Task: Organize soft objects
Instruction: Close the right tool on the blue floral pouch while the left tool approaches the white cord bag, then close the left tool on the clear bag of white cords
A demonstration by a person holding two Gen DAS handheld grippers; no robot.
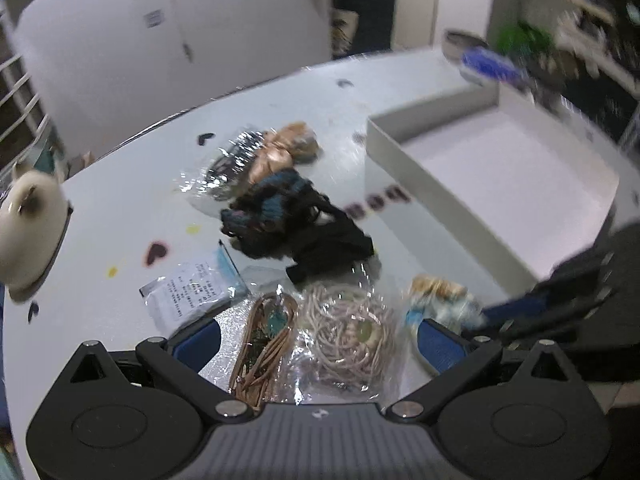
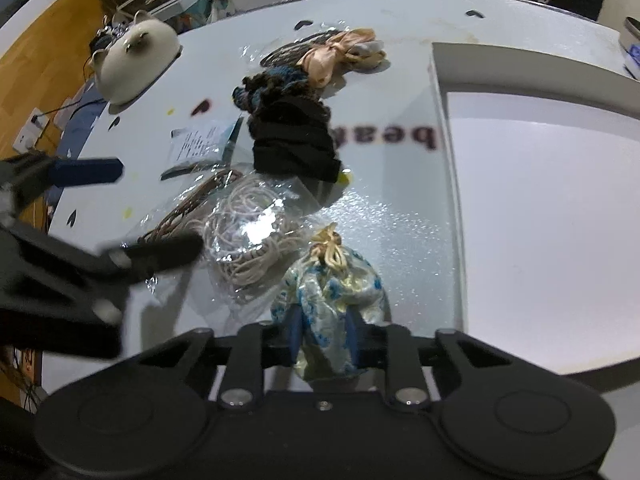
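Our right gripper [image 2: 323,338] is clenched on the blue-and-white floral pouch [image 2: 334,288], its blue pads pressing the cloth from both sides while the pouch's knotted gold top points away from us. We see the pouch resting on the white table [image 2: 400,216] near the front edge, just beside the left wall of the shallow white tray [image 2: 448,152], which fills the table's right side. Our left gripper [image 1: 320,340] stands released, jaws spread wide above two clear bags lying side by side near the same front edge: a bag of brown cord [image 1: 264,344] and a bag of cream cord [image 1: 348,340]. Neither pad touches them as far as we can tell.

Further toward the middle of the table lies a black cloth [image 2: 296,140], touching a dark blue-and-black knitted piece [image 2: 272,88] behind it. Beyond those, nearer the far edge, sits a peach satin bow [image 2: 336,54] against a crinkled clear wrapper. A small printed packet [image 2: 200,140] lies left of the black cloth. At the table's left edge stands a cream cat-shaped figure [image 2: 136,60].
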